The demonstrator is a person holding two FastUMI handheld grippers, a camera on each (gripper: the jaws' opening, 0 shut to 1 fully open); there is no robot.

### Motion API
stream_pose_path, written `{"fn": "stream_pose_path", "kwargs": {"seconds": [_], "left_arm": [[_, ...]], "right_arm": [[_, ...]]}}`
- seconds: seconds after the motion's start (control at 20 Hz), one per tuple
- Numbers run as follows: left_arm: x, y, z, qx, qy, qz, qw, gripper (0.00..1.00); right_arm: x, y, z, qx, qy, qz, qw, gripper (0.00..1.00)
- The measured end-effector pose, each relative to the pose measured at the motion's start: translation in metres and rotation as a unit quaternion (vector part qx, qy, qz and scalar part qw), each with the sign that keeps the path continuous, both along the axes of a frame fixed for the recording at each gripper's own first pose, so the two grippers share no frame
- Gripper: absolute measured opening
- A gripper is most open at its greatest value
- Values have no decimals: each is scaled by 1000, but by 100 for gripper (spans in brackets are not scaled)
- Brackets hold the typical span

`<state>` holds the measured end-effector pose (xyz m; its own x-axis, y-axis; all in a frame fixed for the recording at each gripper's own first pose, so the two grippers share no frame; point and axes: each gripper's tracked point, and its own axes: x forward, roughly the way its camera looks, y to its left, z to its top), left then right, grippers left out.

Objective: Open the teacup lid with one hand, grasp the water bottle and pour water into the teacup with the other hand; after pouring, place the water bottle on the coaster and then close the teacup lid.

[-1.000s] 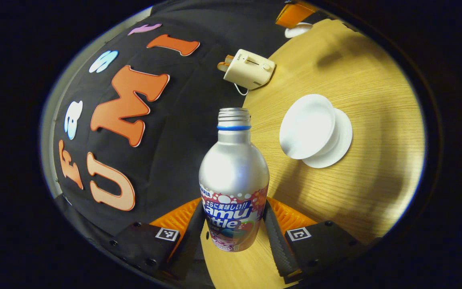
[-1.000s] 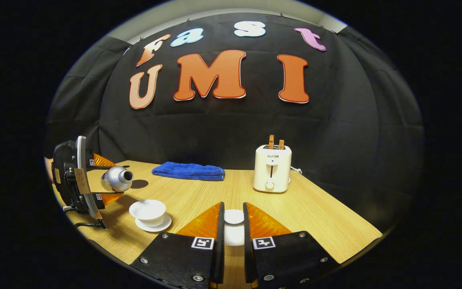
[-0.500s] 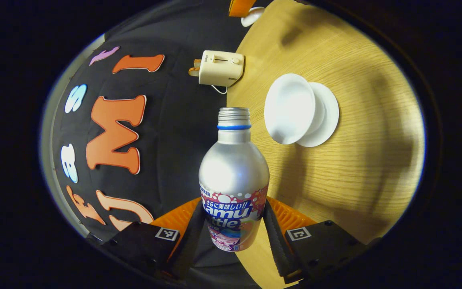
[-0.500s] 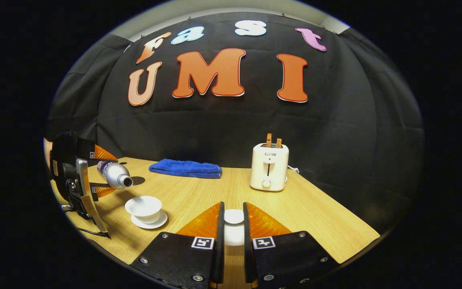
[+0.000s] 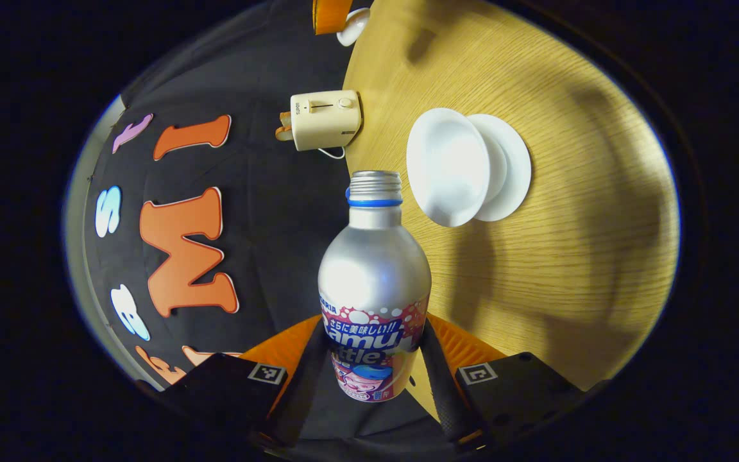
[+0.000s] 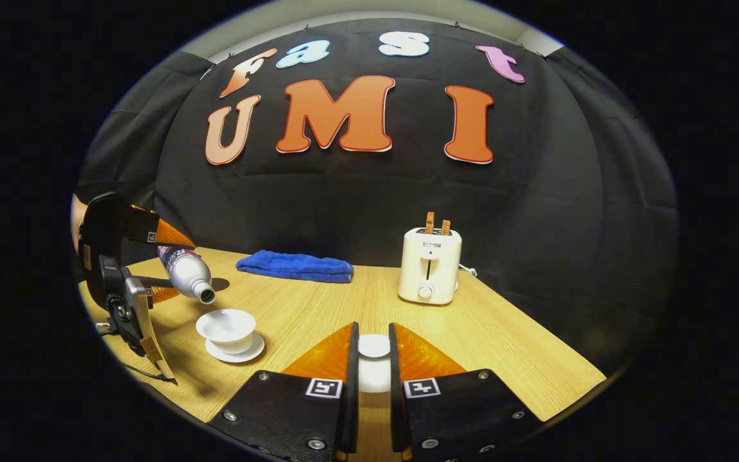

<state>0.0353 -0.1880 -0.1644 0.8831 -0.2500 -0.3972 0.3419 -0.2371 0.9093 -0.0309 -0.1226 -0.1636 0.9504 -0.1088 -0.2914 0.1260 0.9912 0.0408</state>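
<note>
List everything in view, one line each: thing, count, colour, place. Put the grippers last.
bottle: one, silver with a printed label, tilted mouth-down over the teacup
teacup: one, white, open, on its saucer
saucer: one, white, near left part of the table
lid: one, white, between the right gripper's fingers
coaster: one, dark, behind the bottle
towel: one, blue, folded, back of the table
toaster: one, cream, with toast, back right
table: one, light wood
left gripper: one, shut on the bottle
right gripper: one, shut on the lid
</note>
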Motion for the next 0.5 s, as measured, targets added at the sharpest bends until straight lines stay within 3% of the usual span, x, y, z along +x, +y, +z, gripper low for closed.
{"fn": "stream_pose_path", "kwargs": {"seconds": [0.5], "left_arm": [[9, -1, 7, 87, -10, -13, 996, 83]], "right_arm": [[-2, -7, -4, 0, 3, -3, 1000, 17]]}}
